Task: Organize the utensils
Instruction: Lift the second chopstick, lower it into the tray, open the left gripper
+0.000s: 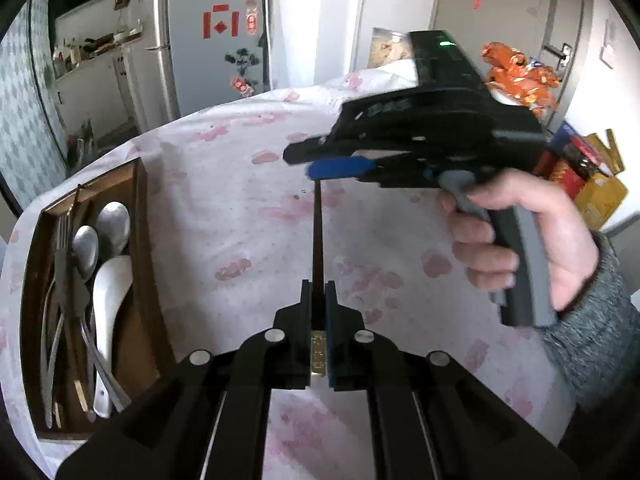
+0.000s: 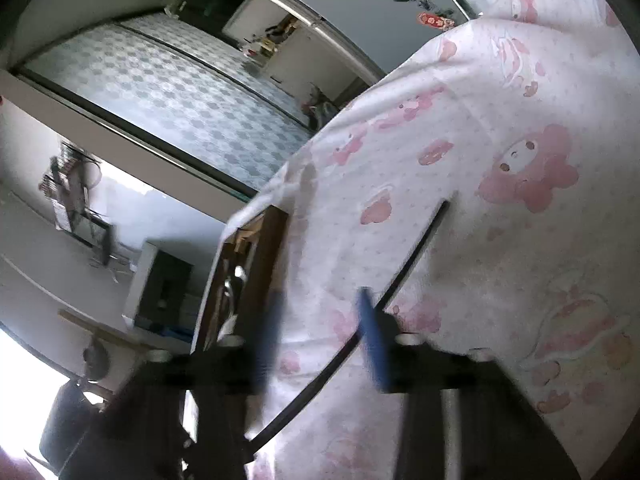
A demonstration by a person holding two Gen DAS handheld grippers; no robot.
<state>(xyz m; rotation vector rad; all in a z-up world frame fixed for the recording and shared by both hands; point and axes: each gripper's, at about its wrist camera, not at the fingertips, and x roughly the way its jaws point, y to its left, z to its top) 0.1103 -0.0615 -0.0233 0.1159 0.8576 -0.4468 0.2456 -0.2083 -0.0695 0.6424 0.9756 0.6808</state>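
Note:
My left gripper (image 1: 319, 288) is shut on a black chopstick (image 1: 318, 240) near its gold-banded end, and the stick points straight ahead over the tablecloth. Its far tip reaches the blue fingers of my right gripper (image 1: 316, 164), which a hand (image 1: 520, 240) holds above the table. In the right wrist view the chopstick (image 2: 412, 256) runs slantwise between the two blurred blue fingers (image 2: 374, 340) of the right gripper (image 2: 324, 340). It lies against the right one, with a wide gap to the left one. A wooden tray (image 1: 140, 208) at the left holds spoons, forks and chopsticks.
A white cloth with pink figures (image 1: 240, 200) covers the table. The tray (image 2: 272, 248) sits at the table's left edge. Orange and red snack packets (image 1: 520, 72) lie at the far right. A grey fridge (image 1: 212, 40) stands beyond the table.

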